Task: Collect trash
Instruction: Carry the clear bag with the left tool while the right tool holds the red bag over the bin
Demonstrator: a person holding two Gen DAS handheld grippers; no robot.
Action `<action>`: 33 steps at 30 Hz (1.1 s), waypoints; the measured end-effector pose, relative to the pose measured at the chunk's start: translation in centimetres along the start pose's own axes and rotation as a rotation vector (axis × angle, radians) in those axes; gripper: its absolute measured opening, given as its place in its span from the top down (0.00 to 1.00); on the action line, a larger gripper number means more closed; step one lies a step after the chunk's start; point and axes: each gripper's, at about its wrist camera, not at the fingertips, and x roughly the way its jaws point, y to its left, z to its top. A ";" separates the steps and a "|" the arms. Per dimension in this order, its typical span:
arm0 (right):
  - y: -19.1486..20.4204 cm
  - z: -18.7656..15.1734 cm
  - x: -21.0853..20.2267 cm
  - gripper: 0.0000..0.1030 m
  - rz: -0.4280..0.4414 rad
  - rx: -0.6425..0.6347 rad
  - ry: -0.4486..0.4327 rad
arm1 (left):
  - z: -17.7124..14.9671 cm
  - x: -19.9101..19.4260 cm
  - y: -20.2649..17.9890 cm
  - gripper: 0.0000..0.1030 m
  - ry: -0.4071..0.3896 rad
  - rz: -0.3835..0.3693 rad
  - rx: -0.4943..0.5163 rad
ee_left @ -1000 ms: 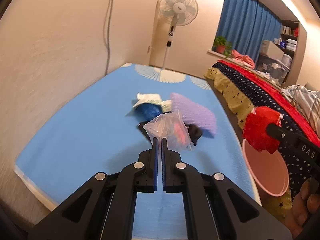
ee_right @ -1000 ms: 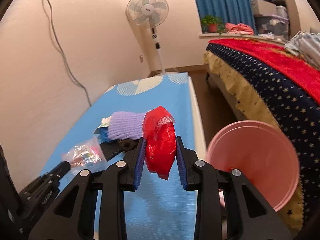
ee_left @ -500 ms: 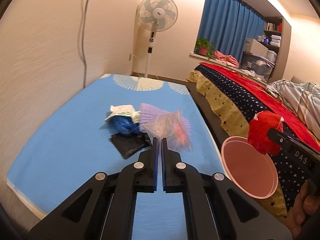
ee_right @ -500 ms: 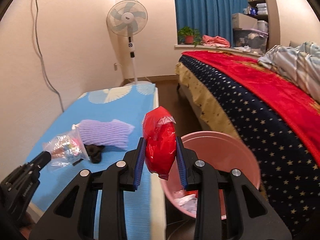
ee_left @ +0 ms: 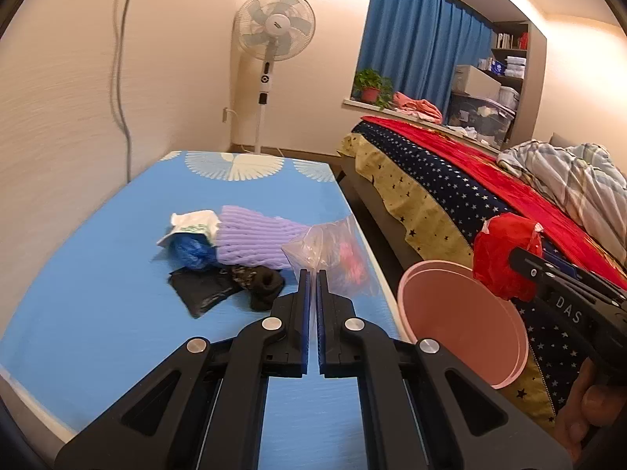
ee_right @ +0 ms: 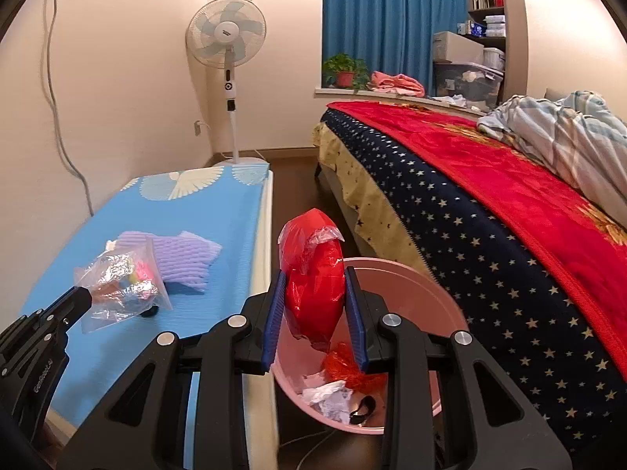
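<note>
Both hand-held grippers clenched: left [ee_left: 312, 274] on clear bag [ee_left: 333, 252], right [ee_right: 315, 286] on red bag [ee_right: 313, 274] (over pink bin [ee_right: 439, 297])

I see the table [ee_left: 98, 274] filling the lower left of the left wrist frame, with a heap of trash [ee_left: 235, 250] lying on it near its right edge. The bin [ee_right: 427, 297] stands on the floor at lower centre of the right wrist frame, between the table on the left and the bed [ee_right: 490, 211] on the right. A fan [ee_right: 227, 35] stands behind the table, upper left, against the wall.
</note>
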 end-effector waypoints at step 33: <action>-6.3 0.9 1.3 0.71 -0.159 0.159 0.002 | -0.1 5.1 -8.2 0.97 0.057 -0.132 0.125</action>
